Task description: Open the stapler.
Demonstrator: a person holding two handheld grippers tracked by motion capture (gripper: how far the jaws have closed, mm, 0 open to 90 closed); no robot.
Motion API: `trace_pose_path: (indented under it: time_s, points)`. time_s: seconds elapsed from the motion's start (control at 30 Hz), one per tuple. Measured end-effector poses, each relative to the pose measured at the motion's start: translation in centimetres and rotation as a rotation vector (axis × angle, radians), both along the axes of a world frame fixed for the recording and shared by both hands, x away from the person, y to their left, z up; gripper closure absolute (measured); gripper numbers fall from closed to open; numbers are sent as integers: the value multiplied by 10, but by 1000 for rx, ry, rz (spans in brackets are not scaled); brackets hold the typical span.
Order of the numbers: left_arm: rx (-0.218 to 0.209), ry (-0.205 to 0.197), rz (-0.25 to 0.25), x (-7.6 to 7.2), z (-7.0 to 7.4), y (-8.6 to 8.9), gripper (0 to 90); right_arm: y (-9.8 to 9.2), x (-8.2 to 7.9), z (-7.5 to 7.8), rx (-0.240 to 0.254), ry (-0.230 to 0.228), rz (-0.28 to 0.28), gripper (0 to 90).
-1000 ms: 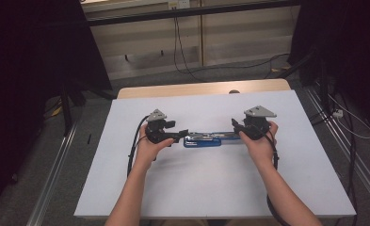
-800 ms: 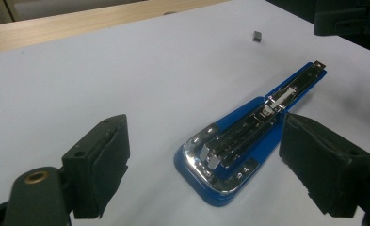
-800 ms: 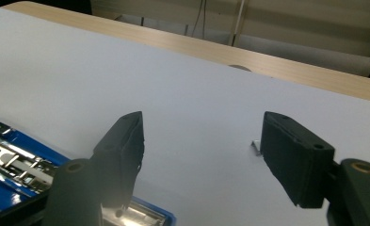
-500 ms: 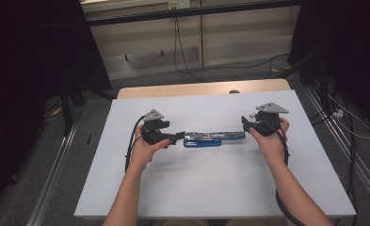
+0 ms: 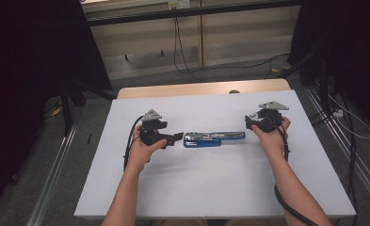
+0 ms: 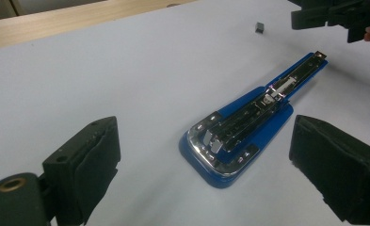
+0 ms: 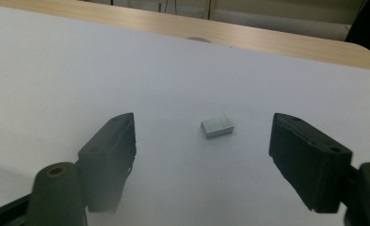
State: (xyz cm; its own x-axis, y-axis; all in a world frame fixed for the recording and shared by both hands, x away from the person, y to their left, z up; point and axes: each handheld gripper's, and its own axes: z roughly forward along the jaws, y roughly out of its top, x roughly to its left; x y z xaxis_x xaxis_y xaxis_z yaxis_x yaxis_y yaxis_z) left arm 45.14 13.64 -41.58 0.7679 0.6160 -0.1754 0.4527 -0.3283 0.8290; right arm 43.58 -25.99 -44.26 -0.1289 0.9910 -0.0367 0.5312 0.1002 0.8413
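Note:
A blue stapler lies opened out flat on the white table, its chrome magazine facing up. My left gripper sits just left of the stapler's wide end, open; its jaws have just been opening and hold nothing, and the stapler lies ahead of them. My right gripper is up and to the right of the stapler's thin end, open; its jaws have just been opening too. A small grey block of staples lies on the table ahead of the right gripper, untouched by its pads.
The white tabletop ends in a wooden strip along the far side. The staple block lies beyond the stapler's thin end, under the right gripper. Cables trail from both grippers toward the person.
The right gripper has let go of the stapler's thin end and moved right, away from it. The left gripper's jaws have come off the wide end. The stapler stays put.

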Motion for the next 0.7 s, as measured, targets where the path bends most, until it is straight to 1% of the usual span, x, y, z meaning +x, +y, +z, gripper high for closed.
trace_pose_path:
  time_s: [0.17, 0.23, 0.3, 0.33, 0.4, 0.5, 0.6, 0.7]
  points:
    - [-4, 6, 4, 0, 0, 1, 95, -4, 8, -11, 7, 38, -12, 344]
    - [-6, 2, 10, 0, 0, 2, 95, -6, 11, -13, 5, 52, -15, 411]
    - [-6, 3, 9, 1, 0, 3, 95, -6, 14, -15, 14, 60, -17, 457]
    - [-11, 4, 11, 1, -1, 3, 95, -6, 16, -16, 13, 70, -18, 466]
    - [-17, 11, 15, 2, -1, 4, 97, -4, 19, -21, 2, 97, -25, 512]
    - [-23, 11, 17, 3, -2, 4, 99, -4, 24, -26, 0, 130, -31, 515]
    - [-27, 15, 21, 5, -3, 4, 101, -4, 29, -25, 4, 123, -39, 519]
    - [-27, 21, 25, 6, -5, 4, 102, -3, 35, -26, 7, 137, -46, 523]
